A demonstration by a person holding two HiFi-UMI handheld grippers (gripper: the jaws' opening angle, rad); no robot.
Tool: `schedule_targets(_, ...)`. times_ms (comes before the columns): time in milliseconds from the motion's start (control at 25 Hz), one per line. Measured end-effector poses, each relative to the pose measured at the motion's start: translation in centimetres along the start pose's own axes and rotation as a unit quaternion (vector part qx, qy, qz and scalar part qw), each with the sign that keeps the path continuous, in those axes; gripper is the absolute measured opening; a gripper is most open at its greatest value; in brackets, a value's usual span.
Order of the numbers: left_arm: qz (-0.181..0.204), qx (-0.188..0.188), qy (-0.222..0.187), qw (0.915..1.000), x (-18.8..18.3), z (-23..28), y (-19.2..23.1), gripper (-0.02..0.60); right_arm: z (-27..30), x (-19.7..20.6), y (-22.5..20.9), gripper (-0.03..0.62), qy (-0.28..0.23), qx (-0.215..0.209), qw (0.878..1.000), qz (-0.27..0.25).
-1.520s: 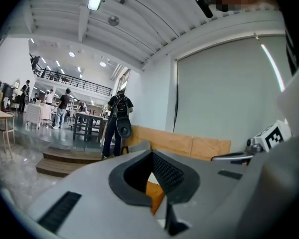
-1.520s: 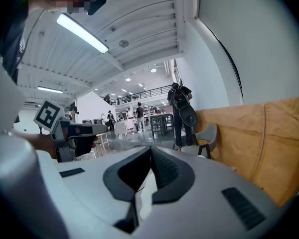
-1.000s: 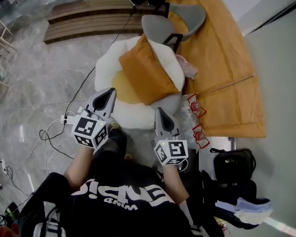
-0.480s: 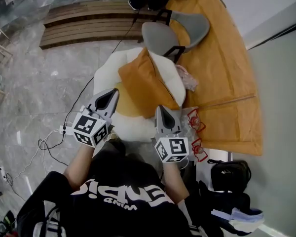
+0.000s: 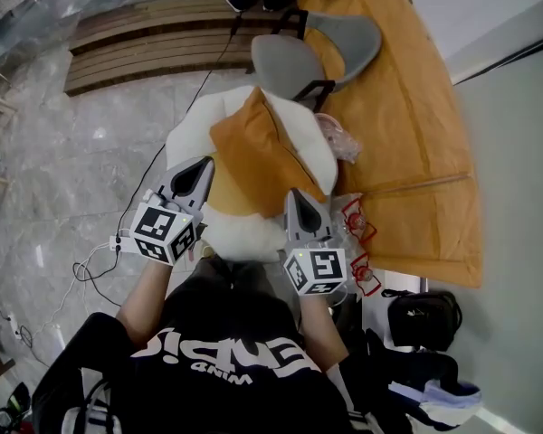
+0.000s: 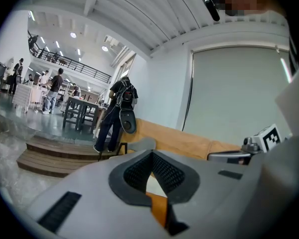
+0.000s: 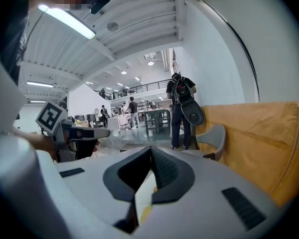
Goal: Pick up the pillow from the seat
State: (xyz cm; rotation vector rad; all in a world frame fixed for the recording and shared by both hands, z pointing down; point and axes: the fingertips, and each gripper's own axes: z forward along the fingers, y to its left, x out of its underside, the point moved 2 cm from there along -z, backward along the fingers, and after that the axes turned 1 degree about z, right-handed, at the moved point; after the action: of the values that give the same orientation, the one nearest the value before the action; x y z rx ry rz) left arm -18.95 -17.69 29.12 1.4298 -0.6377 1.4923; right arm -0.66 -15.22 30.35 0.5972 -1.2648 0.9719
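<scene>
An orange pillow [image 5: 264,152] leans tilted on a round white seat [image 5: 195,129] in the head view. My left gripper [image 5: 202,165] hovers over the seat's near left side, just left of the pillow, shut and empty. The right gripper [image 5: 294,195] hangs at the pillow's near right corner, also shut with nothing in it. In the left gripper view the closed jaws [image 6: 151,154] point over the seat, and a strip of orange pillow [image 6: 159,209] shows below them. Closed jaws [image 7: 150,151] fill the right gripper view, where the left gripper's marker cube [image 7: 51,117] shows at the left.
A grey chair [image 5: 294,61] stands just behind the seat. Orange fabric [image 5: 407,107] covers the area to the right. Wooden steps [image 5: 149,39] lie at the back left, cables [image 5: 95,251] on the marble floor at the left, red items [image 5: 357,220] and a black bag [image 5: 421,315] at the right.
The seat and pillow have drawn a little nearer to both grippers as the person moved forward. Both grippers stay shut and empty.
</scene>
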Motion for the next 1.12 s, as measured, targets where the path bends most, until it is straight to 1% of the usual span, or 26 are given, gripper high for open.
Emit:
schedule_targets(160, 0.011, 0.008, 0.021, 0.9997, 0.7, 3.0, -0.1, 0.008, 0.5, 0.7, -2.7, 0.021, 0.007, 0.013, 1.0, 0.011)
schedule_targets(240, 0.018, 0.016, 0.04, 0.9989, 1.7, 5.0, -0.2, 0.008, 0.9, 1.5, -4.3, 0.021, 0.014, 0.02, 1.0, 0.017)
schedule_targets(320, 0.017, 0.021, 0.063, 0.9977, 3.0, 6.9, -0.1, 0.008, 1.4, 2.8, -6.0, 0.021, 0.025, 0.025, 0.999, 0.026)
schedule_targets(480, 0.008, 0.02, 0.092, 0.9955, 6.2, 11.2, 0.9, 0.008, 2.6, 6.3, -9.6, 0.023, 0.048, 0.036, 0.997, 0.044)
schedule_targets(560, -0.001, 0.017, 0.101, 0.9947, 8.2, 13.4, 1.8, 0.009, 3.3, 8.6, -11.5, 0.023, 0.061, 0.044, 0.996, 0.053)
schedule_targets(640, -0.013, 0.018, 0.119, 0.9927, 10.6, 15.7, 2.7, 0.016, 4.0, 11.2, -13.3, 0.023, 0.077, 0.056, 0.993, 0.064)
schedule_targets(680, -0.019, 0.019, 0.129, 0.9913, 11.9, 16.8, 3.1, 0.057, 4.4, 12.7, -14.2, 0.025, 0.087, 0.062, 0.992, 0.071)
schedule_targets(720, -0.025, 0.02, 0.141, 0.9895, 13.3, 17.8, 3.5, 0.112, 4.8, 14.2, -14.8, 0.043, 0.098, 0.065, 0.99, 0.079)
schedule_targets(800, -0.03, 0.019, 0.165, 0.9857, 16.2, 19.5, 4.1, 0.159, 5.6, 17.8, -15.9, 0.224, 0.123, 0.065, 0.985, 0.097)
schedule_targets(840, -0.029, 0.018, 0.175, 0.9839, 17.7, 20.5, 4.6, 0.188, 6.1, 19.6, -16.4, 0.25, 0.133, 0.066, 0.983, 0.106)
schedule_targets(960, -0.028, 0.012, 0.201, 0.9792, 22.3, 23.6, 6.3, 0.241, 7.3, 25.2, -18.6, 0.265, 0.156, 0.09, 0.974, 0.14)
schedule_targets(1120, -0.038, -0.001, 0.213, 0.9764, 27.7, 27.7, 9.2, 0.288, 7.6, 32.3, -21.3, 0.276, 0.181, 0.136, 0.954, 0.196)
